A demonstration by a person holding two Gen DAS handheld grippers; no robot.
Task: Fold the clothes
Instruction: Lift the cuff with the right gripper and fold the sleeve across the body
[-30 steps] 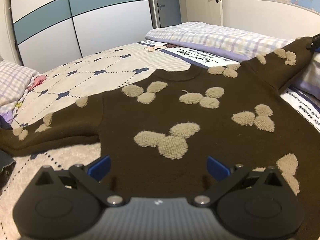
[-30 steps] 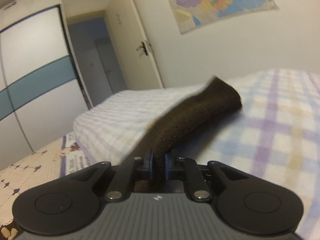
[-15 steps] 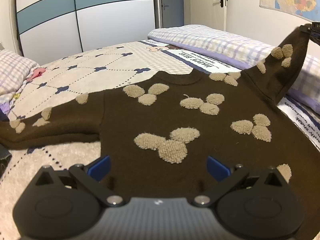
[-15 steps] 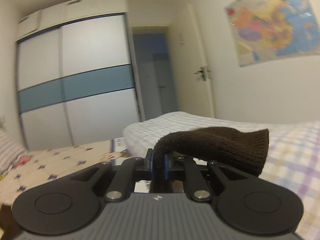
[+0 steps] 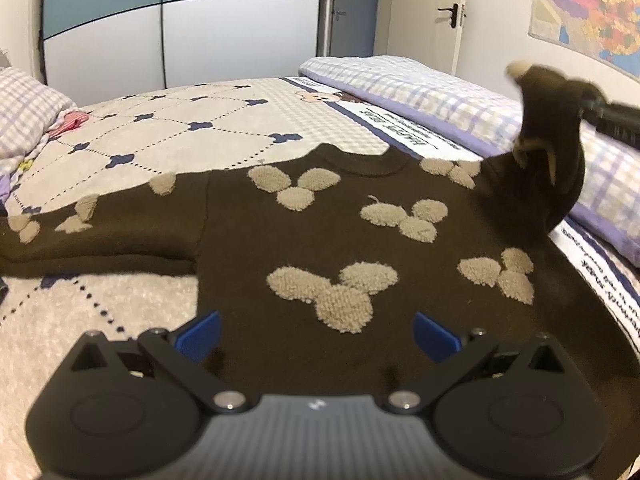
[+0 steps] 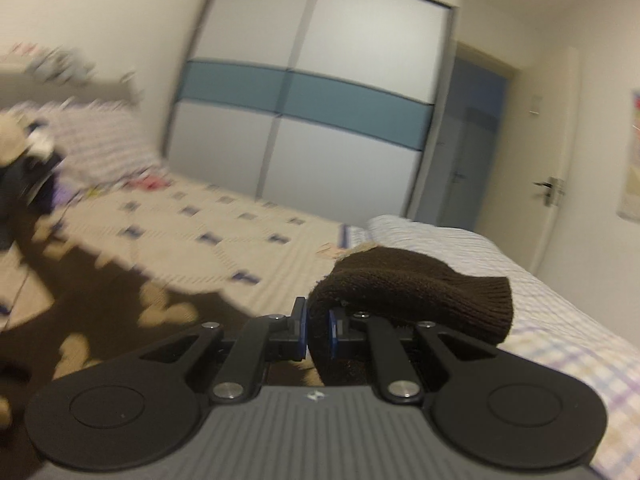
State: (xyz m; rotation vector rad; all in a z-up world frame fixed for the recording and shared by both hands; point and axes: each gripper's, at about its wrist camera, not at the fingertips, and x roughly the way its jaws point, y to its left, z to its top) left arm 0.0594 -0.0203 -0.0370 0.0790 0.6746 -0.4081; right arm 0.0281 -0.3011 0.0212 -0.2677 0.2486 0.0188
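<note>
A dark brown sweater (image 5: 304, 240) with beige fluffy patches lies flat on the bed, neck towards the far side. My left gripper (image 5: 316, 336) hovers open over its near hem, blue pads (image 5: 198, 334) wide apart with nothing pinched. The sweater's right sleeve (image 5: 552, 148) is lifted off the bed, and the right gripper (image 5: 612, 114) holds its end at the right edge of the left wrist view. In the right wrist view my right gripper (image 6: 317, 330) is shut on the sleeve cuff (image 6: 420, 288), which droops over the right finger. The sweater body (image 6: 120, 300) shows blurred at lower left.
The bedspread (image 5: 180, 128) is cream with blue clover marks. A folded checked quilt (image 5: 440, 92) lies along the right side and a checked pillow (image 5: 24, 116) at the left. A sliding wardrobe (image 6: 312, 92) and a door (image 5: 452, 12) stand behind the bed.
My right gripper has swung left with the sleeve and rolled, its view turning from the map wall to the wardrobe. The sleeve has risen and curled inward. The left gripper has hardly moved.
</note>
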